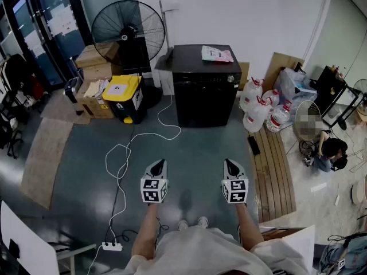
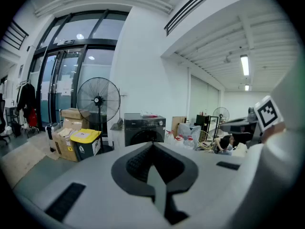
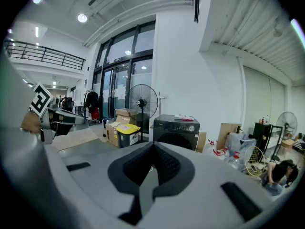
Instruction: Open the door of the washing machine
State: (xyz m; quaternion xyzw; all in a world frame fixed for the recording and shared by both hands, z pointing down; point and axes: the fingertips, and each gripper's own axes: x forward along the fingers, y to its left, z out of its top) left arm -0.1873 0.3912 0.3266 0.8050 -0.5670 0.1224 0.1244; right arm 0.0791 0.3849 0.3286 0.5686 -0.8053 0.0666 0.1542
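While we stand well back from it, the dark grey, box-shaped front-loading washing machine (image 1: 206,87) sits against the white wall across the grey-green floor, straight ahead of us. Its round door (image 3: 177,138), as far as the gripper views show it, lies flush in the front. We judge the task not yet begun, since nothing has been reached, touched or pulled. All of it is left: walking up, getting a jaw onto the door's edge or handle, and swinging it out. We cannot make out a handle from here.

Our left gripper (image 1: 160,165), grey with a marker cube, is clenched on nothing, and its own view shows the dark pads meeting. Our right gripper (image 1: 229,164) is the same, jaws pressed together and empty. Both hang over bare floor, side by side and well apart from the machine.

Counting what we see:
- one washing machine, with one pale printed packet (image 1: 217,54) lying on its top
- two grippers
- one tall black pedestal fan (image 1: 127,30) to the machine's left, and a second, smaller fan (image 3: 287,120) far off to the right
- one black bin with a yellow lid (image 1: 125,96), beside a stack of brown cardboard boxes (image 1: 96,59)
- at least three clear plastic water jugs with red caps (image 1: 257,110) to the machine's right
- one white cable (image 1: 135,145) looping over the floor towards one white power strip (image 1: 112,246)
- one person (image 1: 331,152) crouched at the far right
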